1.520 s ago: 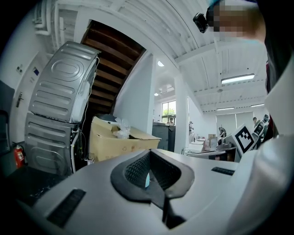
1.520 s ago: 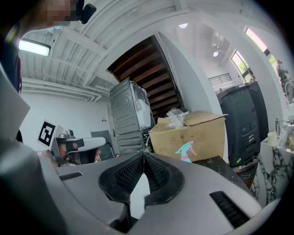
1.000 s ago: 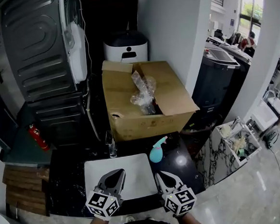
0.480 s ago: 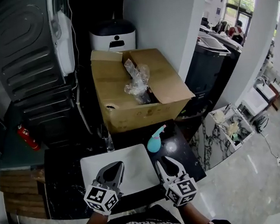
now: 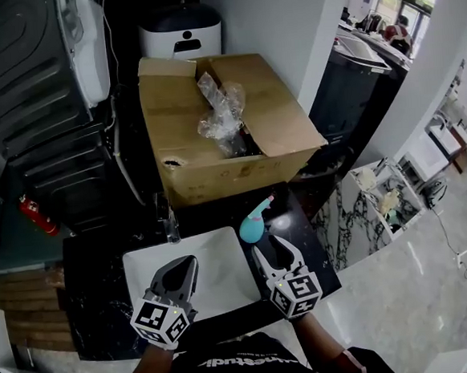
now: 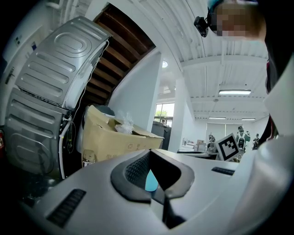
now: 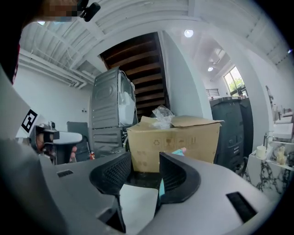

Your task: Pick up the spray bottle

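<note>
My left gripper [image 5: 185,266] hangs over the left half of the white mat [image 5: 215,255], jaws together and empty. The spray bottle [image 5: 251,228] stands on the dark counter [image 5: 95,273] near its far edge, just off the mat's far right corner, in front of the cardboard box [image 5: 216,171]. My right gripper [image 5: 272,249] is just short of the bottle and pointed at it. Its jaws are apart, having just been opening, with nothing between the pads. A second ago those jaws were together and the gripper sat farther back. Both grippers have since moved forward over the mat, and the left one's jaws are unchanged. In the left gripper view, only a teal sliver of the bottle [image 6: 151,181] shows through the gap behind the jaw tips of the left gripper [image 6: 149,153]. In the right gripper view, the right gripper's [image 7: 144,158] right-hand jaw covers nearly all of the bottle [image 7: 177,152], leaving its nozzle and a thin teal strip.
</note>
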